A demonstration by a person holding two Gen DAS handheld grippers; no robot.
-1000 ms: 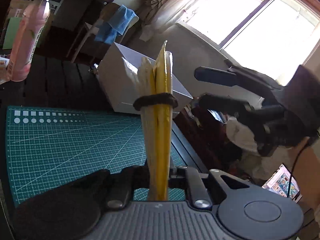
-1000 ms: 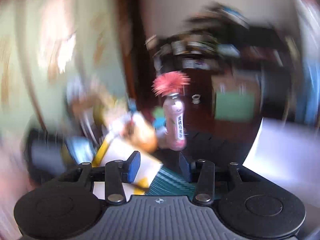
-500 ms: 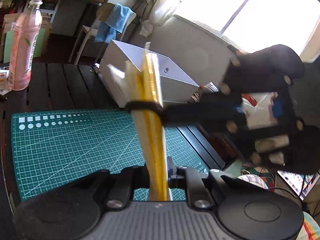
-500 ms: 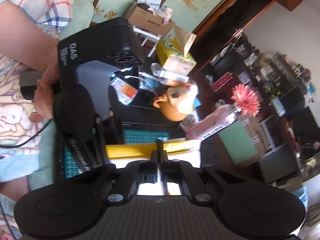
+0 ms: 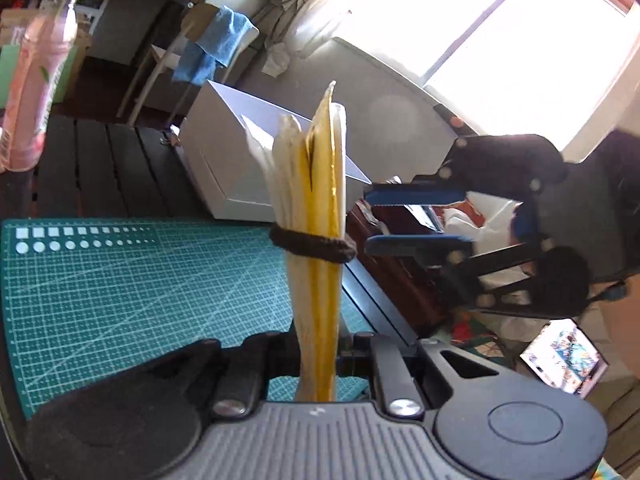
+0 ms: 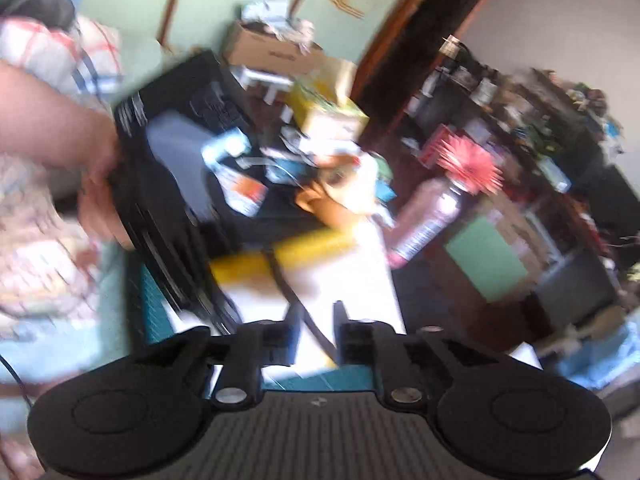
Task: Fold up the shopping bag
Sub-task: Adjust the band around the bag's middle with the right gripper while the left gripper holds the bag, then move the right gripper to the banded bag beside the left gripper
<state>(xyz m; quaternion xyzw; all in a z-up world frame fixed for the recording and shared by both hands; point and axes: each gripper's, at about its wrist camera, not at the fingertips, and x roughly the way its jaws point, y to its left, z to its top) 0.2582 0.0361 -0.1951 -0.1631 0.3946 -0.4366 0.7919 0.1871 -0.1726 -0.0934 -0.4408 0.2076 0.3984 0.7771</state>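
Left wrist view, centre of frame: the folded yellow-and-cream plastic shopping bag (image 5: 316,216) stands upright as a flat, many-layered bundle, its lower end clamped between the jaws of the left gripper (image 5: 318,364), held above the green gridded cutting mat (image 5: 132,280). A dark brown elastic hair band (image 5: 312,245) circles the bundle at mid-height; above it the layers splay slightly apart.

Right of centre, the right gripper (image 5: 414,220) sits just beside the band, its blue-padded jaws apart and holding nothing. The right wrist view is motion-blurred; the bundle (image 6: 316,272) appears at lower centre with the dark band across it.

Handling, as judged: the bag is light, thin and soft, its film probably slippery, so loose layers would spring open. Bound, the bundle is stiffest at the band; the safest hold is on the flat faces, at or just below the band. The bag already lies folded and bound.
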